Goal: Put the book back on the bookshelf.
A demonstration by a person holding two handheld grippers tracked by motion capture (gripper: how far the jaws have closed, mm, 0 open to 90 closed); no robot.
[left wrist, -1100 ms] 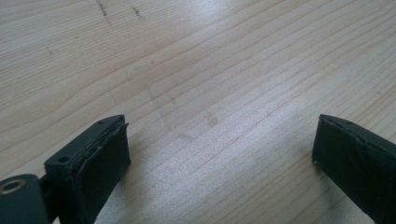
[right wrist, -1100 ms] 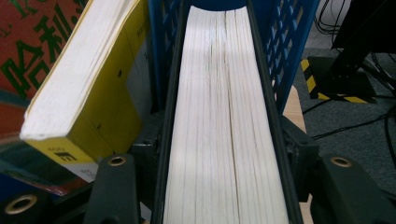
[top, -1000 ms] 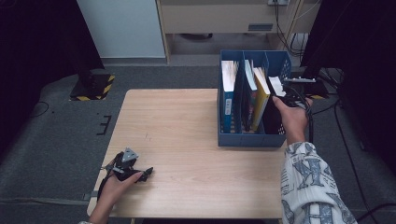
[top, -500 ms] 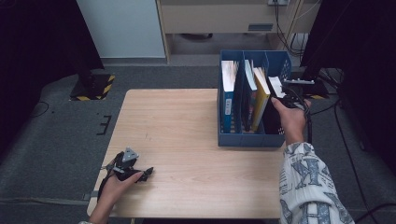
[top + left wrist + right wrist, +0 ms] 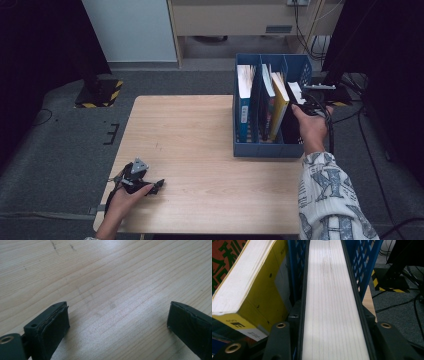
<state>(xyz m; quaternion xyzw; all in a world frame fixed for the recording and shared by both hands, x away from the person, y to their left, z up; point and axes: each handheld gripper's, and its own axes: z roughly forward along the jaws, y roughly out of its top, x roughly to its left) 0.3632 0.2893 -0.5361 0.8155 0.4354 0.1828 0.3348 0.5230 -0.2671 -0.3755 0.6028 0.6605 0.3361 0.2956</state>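
Observation:
A blue file holder (image 5: pixel 265 150) stands at the table's right edge with several upright books in it. In its rightmost slot is a black-covered book (image 5: pixel 296 92) with white page edges (image 5: pixel 329 290). My right gripper (image 5: pixel 303 100) reaches over that slot. Its jaws have just been closing, and they press on the two covers of the black book (image 5: pixel 334 322). A yellow book (image 5: pixel 249 290) leans in the slot to the left, behind the blue divider (image 5: pixel 295 270). My left gripper (image 5: pixel 156 185) rests on the table near the front left corner, open with bare wood between its jaws (image 5: pixel 117 322).
The light wood table (image 5: pixel 200 130) stands on grey carpet. A blue-spined book (image 5: pixel 245 105) fills the holder's left slot. Cables (image 5: pixel 360 130) trail on the floor to the right, and a black stand with yellow-black tape (image 5: pixel 97 92) is at the back left.

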